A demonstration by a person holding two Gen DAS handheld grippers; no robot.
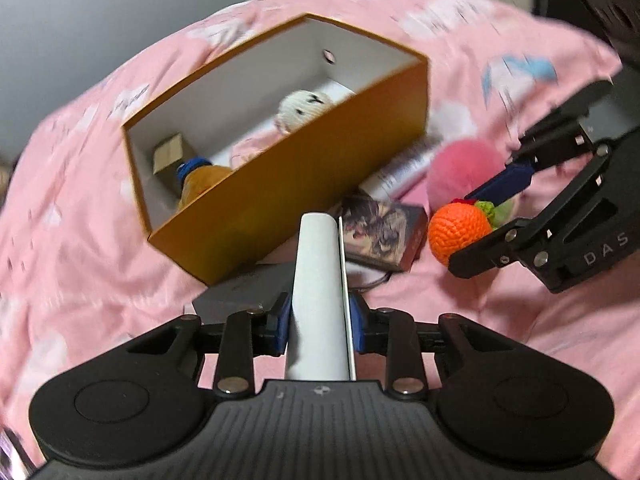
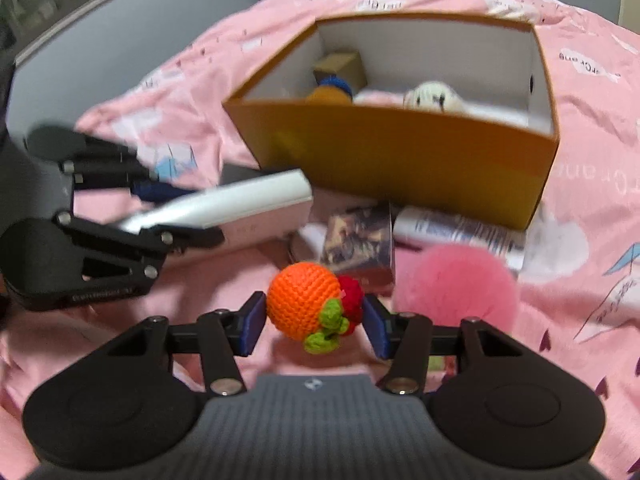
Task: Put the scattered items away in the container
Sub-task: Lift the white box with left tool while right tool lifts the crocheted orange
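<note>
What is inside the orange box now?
Inside the orange box are a white crocheted ball, a small brown carton, a blue-and-orange knitted toy and something pink. The front wall hides the box floor and the things' lower parts.

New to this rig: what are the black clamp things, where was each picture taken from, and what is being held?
They are two hand-held grippers a person carries, each with a fisheye camera looking along its fingers. The left view shows the left hand-held gripper clamping a flat white box. The right view shows the right hand-held gripper around an orange crocheted ball. An open orange cardboard box sits on pink bedding, already holding small toys. A pink pompom and a small picture-printed box lie outside.
</note>
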